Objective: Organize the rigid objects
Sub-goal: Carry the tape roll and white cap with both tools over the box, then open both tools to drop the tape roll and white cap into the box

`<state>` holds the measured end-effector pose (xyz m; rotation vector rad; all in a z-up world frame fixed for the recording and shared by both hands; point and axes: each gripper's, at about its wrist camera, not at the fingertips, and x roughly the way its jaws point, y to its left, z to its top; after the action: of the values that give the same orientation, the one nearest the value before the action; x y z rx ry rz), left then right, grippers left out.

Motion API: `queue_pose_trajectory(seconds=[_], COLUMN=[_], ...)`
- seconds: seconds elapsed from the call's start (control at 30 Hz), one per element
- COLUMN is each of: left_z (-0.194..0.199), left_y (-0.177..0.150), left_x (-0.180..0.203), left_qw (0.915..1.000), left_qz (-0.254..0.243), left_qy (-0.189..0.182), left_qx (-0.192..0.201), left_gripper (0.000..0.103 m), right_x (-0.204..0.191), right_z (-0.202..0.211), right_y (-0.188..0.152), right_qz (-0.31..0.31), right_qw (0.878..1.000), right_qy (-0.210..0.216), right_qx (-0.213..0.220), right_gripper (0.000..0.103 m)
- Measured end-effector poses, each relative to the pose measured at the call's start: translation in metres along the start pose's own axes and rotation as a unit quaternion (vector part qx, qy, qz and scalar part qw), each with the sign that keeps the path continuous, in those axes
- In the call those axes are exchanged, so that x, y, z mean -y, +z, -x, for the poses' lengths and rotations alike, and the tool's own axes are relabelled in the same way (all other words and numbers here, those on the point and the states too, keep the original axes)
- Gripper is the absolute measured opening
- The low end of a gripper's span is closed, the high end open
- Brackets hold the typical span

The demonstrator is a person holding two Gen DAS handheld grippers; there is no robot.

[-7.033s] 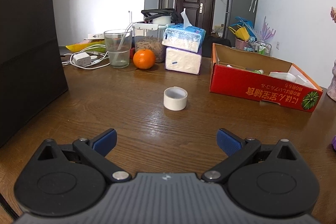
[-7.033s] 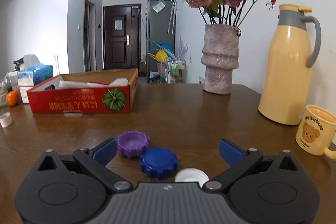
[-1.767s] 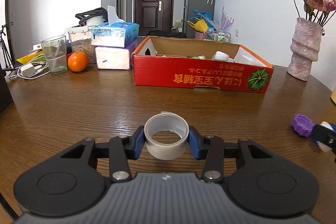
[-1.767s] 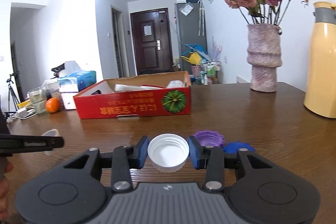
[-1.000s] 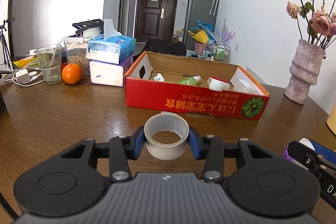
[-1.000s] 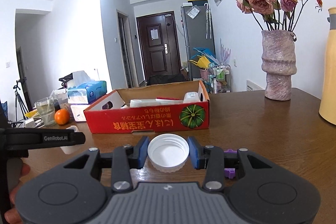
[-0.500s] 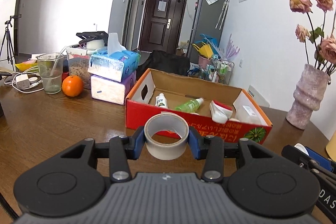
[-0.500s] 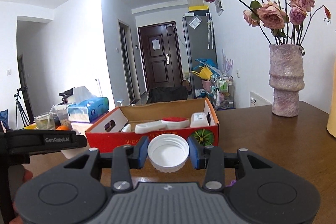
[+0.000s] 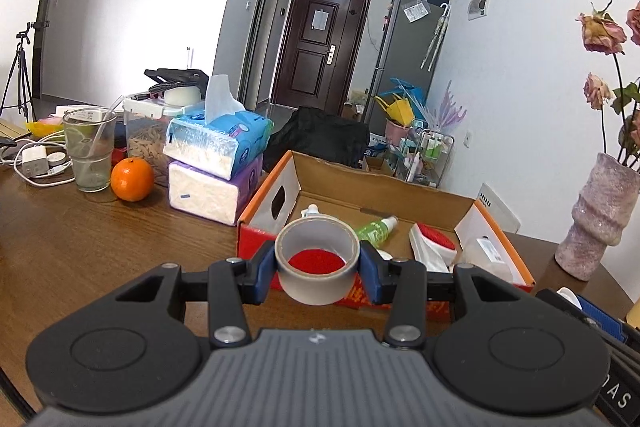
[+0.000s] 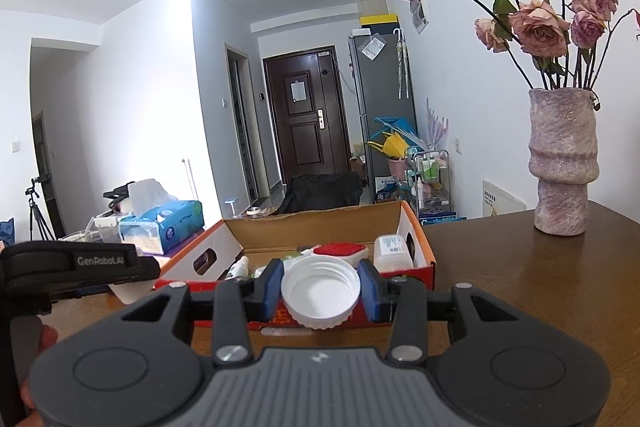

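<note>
Grey tape roll (image 9: 317,264) sits pinched in our left claw (image 9: 318,269). Our right claw (image 10: 320,291) clamps a white cap (image 10: 319,295), the red box (image 10: 422,251) just ahead of both.

The tape roll (image 9: 316,261) hides part of the red box's (image 9: 256,203) front; the vase's flowers (image 9: 604,35) are cut off.

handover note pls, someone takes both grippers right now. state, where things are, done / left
Left gripper: shut on the tape roll, held up in front of the red cardboard box.
Right gripper: shut on the white cap, also raised at the box's near wall.
Box already holds a green bottle and a red-topped item.
Done: both picked up. Left: release both into the box.
</note>
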<state>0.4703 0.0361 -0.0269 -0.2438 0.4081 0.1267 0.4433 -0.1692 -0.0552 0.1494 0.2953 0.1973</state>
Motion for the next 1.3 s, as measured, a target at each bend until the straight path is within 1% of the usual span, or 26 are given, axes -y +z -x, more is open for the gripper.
queue_pose_trajectory(seconds=[0.63,0.8,1.3], left_z=[-0.061,-0.075,-0.119], left_y=[0.022,0.029,0.038], left_x=[0.007,0.011,0.027], left_qw=[1.0000,1.0000,0.9999], left_qz=[0.005,0.006,-0.015], left_qy=[0.007,0.004,0.007], left_qx=[-0.001,0.001,-0.002], left_gripper=[0.045,0.045,0.045], right_x=[0.007,0.010,0.011], right_z=[-0.065,-0.081,-0.126], right_y=[0.018,0.023,0.034], right_qz=[-0.009,-0.010,-0.008], right_qw=[1.000,1.000,1.000], right_qy=[0.000,-0.001,0.002], right_qx=[0.002,0.002,-0.005], right_gripper=[0.039,0.039,0.039])
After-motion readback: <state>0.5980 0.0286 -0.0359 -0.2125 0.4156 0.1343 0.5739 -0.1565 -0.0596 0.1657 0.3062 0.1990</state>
